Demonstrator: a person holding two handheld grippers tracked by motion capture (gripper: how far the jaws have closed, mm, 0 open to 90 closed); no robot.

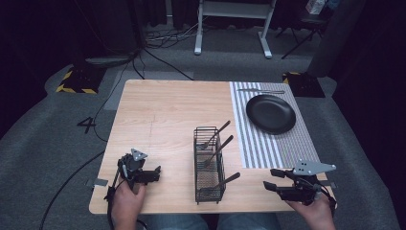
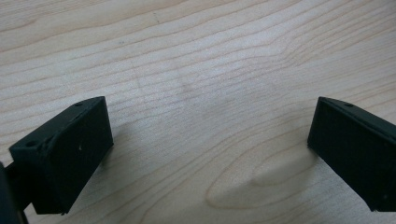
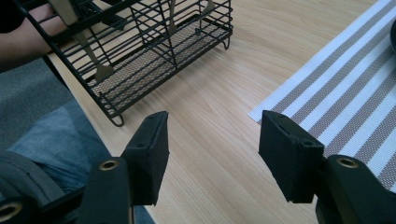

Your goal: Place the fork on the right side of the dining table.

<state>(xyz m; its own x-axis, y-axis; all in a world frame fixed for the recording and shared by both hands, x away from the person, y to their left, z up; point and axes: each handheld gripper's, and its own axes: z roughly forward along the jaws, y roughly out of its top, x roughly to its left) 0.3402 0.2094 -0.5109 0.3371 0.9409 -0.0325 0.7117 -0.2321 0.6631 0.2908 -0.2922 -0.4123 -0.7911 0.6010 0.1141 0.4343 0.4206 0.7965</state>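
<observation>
Hovering wide open and empty at four o'clock of the wire caddy, right gripper aimed at its forks, likely for place setting by the plate at one o'clock; left gripper open, empty, parked on the table.

A black plate sits on a striped mat at the far right side of the wooden table. A knife lies on the mat just behind the plate. On the grey floor past the table there are black cables, the white legs of a stand, and two dark blocks with yellow and black stripes.
</observation>
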